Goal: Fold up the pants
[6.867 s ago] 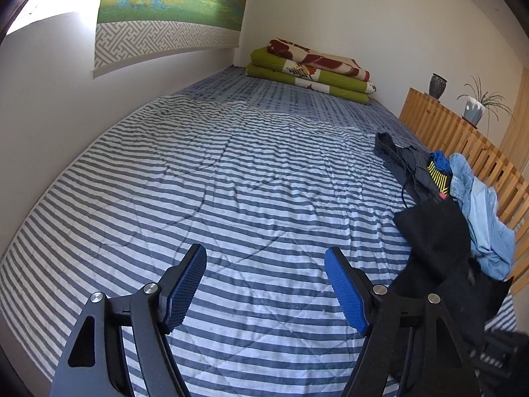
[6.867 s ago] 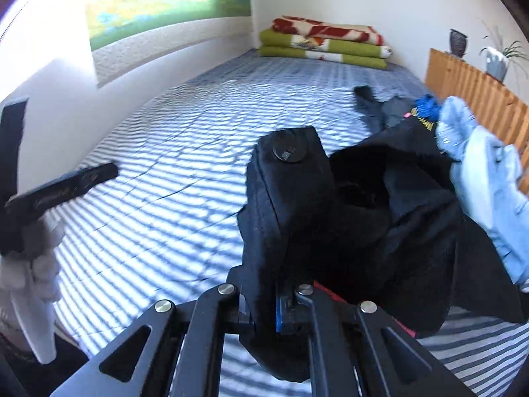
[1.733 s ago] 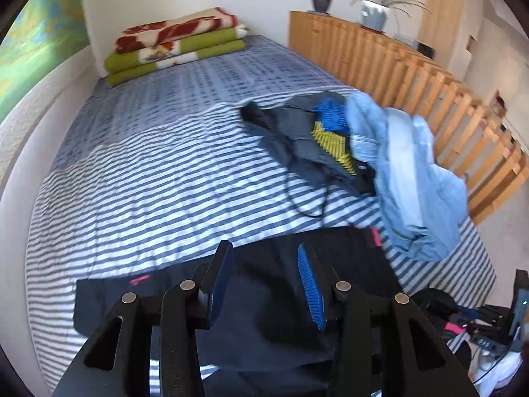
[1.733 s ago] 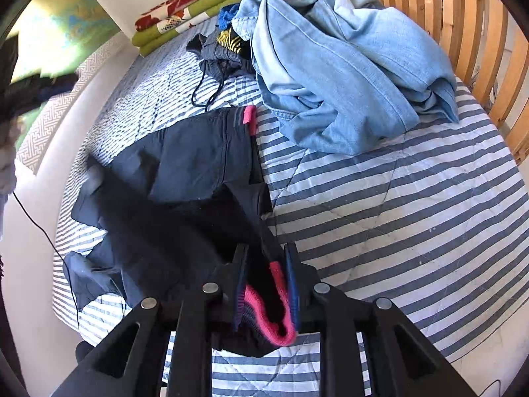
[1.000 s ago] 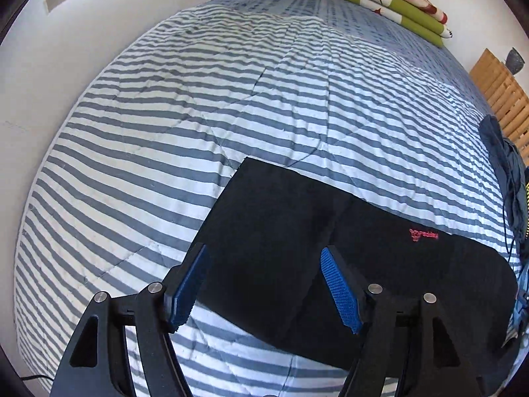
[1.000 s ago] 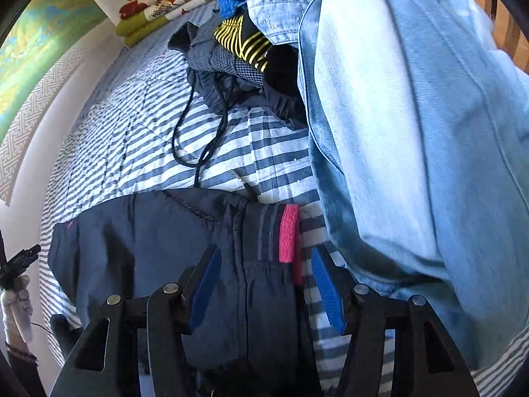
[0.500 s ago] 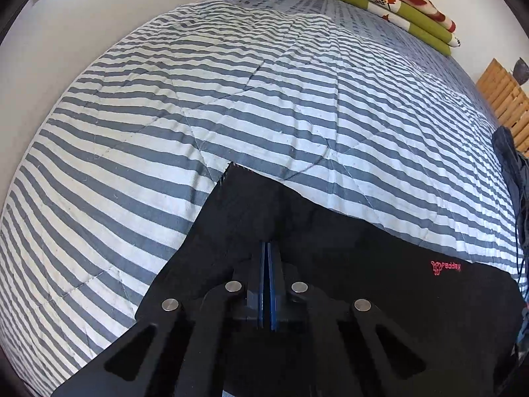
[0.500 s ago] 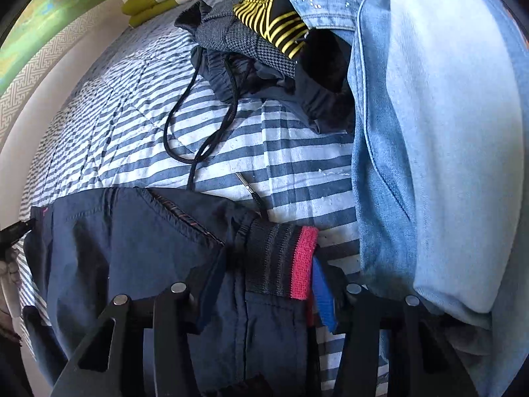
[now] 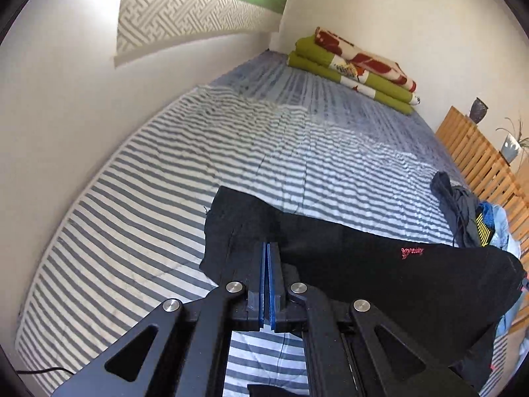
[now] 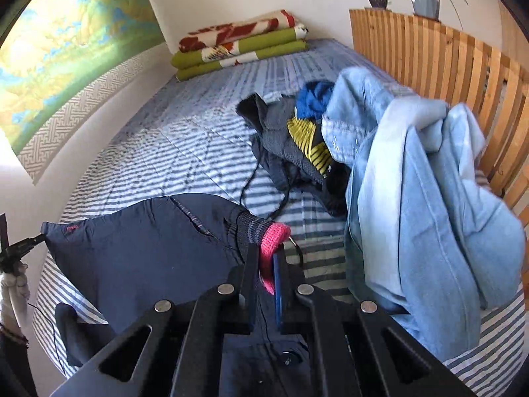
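Both grippers clamp dark pants (image 9: 380, 274) above a striped bed (image 9: 231, 152).
Left gripper (image 9: 268, 248) pinches the leg hem; right gripper (image 10: 266, 258), jaws just closing, pinches the pink waistband (image 10: 272, 236); jeans (image 10: 423, 205) at 3 o'clock.

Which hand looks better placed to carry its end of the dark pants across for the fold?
Probably left: its gripper pinches the light leg end of the pants over bare bedspread; the right gripper holds the waistband beside piled clothes.

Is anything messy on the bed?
Yes. A crumpled heap of clothes, pale blue jeans over dark, blue and yellow pieces, is piled against the wooden slats, with a black cord trailing onto the striped cover. The folded blankets look neat.
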`<control>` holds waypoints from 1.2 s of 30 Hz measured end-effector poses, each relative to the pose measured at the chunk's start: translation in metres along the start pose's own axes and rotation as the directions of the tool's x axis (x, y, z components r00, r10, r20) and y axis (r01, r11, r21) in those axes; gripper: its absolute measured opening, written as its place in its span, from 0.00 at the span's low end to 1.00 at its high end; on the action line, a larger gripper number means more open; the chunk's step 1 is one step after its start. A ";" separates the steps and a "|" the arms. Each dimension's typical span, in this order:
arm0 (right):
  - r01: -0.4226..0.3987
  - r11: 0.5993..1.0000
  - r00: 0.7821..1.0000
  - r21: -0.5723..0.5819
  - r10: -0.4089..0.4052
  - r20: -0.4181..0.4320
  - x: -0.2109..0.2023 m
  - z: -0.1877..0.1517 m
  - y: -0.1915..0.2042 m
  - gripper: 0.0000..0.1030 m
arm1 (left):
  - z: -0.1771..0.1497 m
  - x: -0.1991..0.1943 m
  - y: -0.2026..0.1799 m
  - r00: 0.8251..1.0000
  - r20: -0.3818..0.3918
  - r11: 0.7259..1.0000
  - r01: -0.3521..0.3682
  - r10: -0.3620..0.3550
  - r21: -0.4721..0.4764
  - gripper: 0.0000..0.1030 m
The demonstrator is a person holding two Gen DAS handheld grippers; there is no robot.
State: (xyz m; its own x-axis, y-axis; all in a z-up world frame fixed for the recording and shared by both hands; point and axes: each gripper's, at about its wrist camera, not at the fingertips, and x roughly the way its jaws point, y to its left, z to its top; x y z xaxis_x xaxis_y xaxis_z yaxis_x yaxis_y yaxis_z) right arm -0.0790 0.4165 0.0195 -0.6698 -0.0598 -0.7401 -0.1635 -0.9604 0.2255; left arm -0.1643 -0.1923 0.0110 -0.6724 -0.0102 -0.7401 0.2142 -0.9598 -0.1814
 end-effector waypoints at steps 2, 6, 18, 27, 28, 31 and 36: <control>-0.003 1.000 0.998 -0.027 0.005 0.063 -0.022 0.012 0.011 0.07 | 0.016 -0.019 -0.001 1.000 0.016 1.000 0.000 0.000 0.003 0.00; 0.046 0.998 0.987 -0.047 -0.038 0.155 -0.032 0.050 0.020 0.07 | 0.057 -0.003 -0.026 0.998 0.016 0.998 -0.056 0.056 0.036 0.00; 0.155 0.986 0.987 -0.057 -0.157 -0.041 0.075 0.069 -0.005 0.14 | 0.043 0.045 -0.060 0.990 -0.135 0.999 -0.036 0.039 0.019 0.19; -0.041 0.999 0.999 0.003 0.041 -0.035 -0.017 -0.043 -0.024 0.33 | -0.105 -0.034 -0.008 0.973 -0.231 0.999 0.014 -0.003 0.046 0.39; -0.039 0.999 0.998 0.004 0.039 -0.054 -0.024 -0.061 -0.029 0.33 | -0.124 -0.040 -0.002 0.969 -0.248 0.999 0.021 -0.011 0.041 0.41; 0.009 1.000 0.995 0.029 -0.006 -0.096 -0.041 -0.121 -0.046 0.33 | -0.173 -0.054 0.006 0.955 -0.294 0.999 0.046 -0.038 0.021 0.53; 0.094 0.995 0.985 0.038 -0.088 -0.145 -0.052 -0.193 -0.065 0.33 | -0.236 -0.052 0.011 0.924 -0.376 0.998 0.063 -0.066 -0.018 0.64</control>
State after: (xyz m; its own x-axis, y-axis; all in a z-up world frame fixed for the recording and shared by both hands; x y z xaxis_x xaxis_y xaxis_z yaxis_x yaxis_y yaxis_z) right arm 0.1059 0.4293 -0.0791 -0.5404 -0.0140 -0.8413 -0.2536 -0.9507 0.1787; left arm 0.0396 -0.1358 -0.1053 -0.3695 0.1588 -0.9156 0.1838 -0.9533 -0.2395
